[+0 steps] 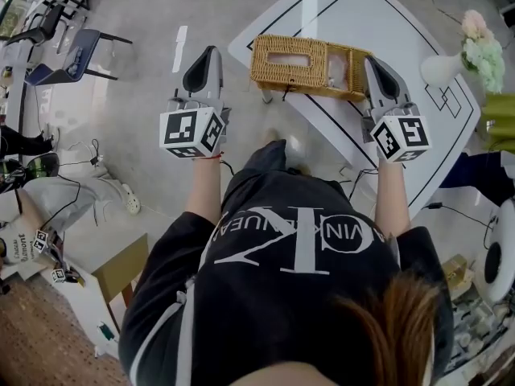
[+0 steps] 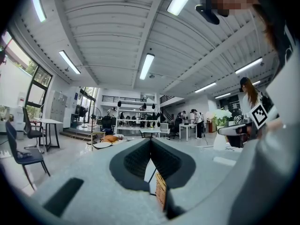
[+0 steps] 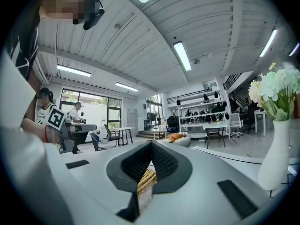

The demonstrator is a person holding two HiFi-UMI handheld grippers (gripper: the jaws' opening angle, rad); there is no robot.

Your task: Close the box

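**Wicker box: is the lid down or not?**

Both of my tongs are pinched shut with nothing in them. The left tongs [image 2: 150, 140] meet at the tips, and so do the right tongs [image 3: 151, 144]. A bit of woven wicker shows below the right pair.

Looking down from the head view, the left pair hangs over the floor, off the desk's corner and a little left of the box. The right pair sits close to the box's right end, but I can't tell if it's touching.

The box [image 1: 302, 67] is a long tan wicker one with a rectangular slot in the top. It lies near the front edge of the white desk [image 1: 362, 6].

Most of the top looks flat. Near the right end there's a dark gap and some weave at another angle, which might be a flap left ajar.

So I could be lining up to press it down or backing off afterwards. If it is ajar, I'd press down gently there, since a light box might slide.
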